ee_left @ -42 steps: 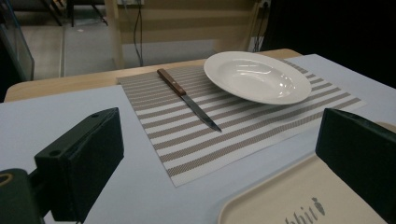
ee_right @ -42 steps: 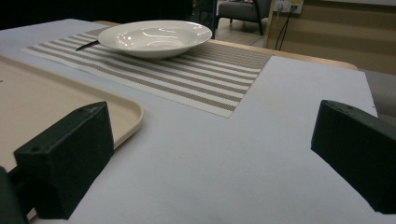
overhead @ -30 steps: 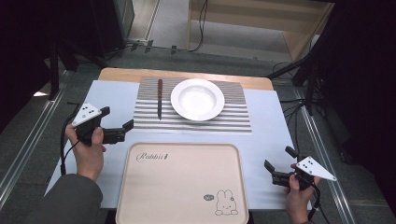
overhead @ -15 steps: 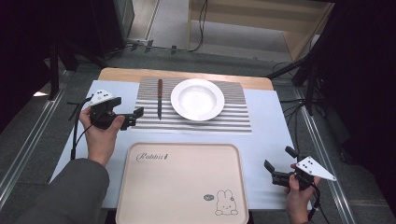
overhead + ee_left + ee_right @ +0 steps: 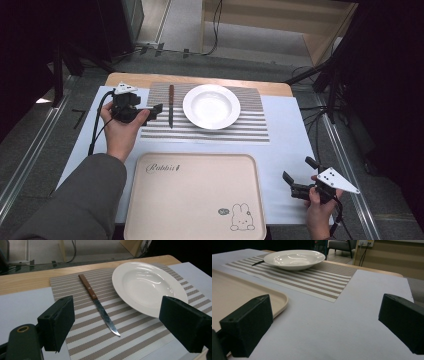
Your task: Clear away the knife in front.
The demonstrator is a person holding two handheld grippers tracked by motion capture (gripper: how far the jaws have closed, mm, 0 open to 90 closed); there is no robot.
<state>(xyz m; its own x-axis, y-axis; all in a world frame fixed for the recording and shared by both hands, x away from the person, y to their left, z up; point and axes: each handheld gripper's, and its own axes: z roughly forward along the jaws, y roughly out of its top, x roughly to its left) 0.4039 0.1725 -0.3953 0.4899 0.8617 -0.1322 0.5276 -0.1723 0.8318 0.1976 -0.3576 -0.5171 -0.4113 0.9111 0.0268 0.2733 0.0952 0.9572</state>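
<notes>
Since a second ago, the left gripper (image 5: 156, 111) has travelled forward to the knife (image 5: 98, 304) on the striped placemat (image 5: 250, 127), jaws wide, empty. Right gripper (image 5: 299, 181) waits open; nothing yet lifted.

The left gripper (image 5: 156, 111) is held out on an extended arm, its 2 jaws spread wide. The right gripper (image 5: 297, 173) sits low near the person, jaws equally parted.

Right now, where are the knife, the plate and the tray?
knife (image 5: 88, 287), left gripper view, on its wooden handle.
plate (image 5: 211, 106), high view, on the middle of its bowl.
tray (image 5: 200, 200), high view, on its bare middle.
</notes>
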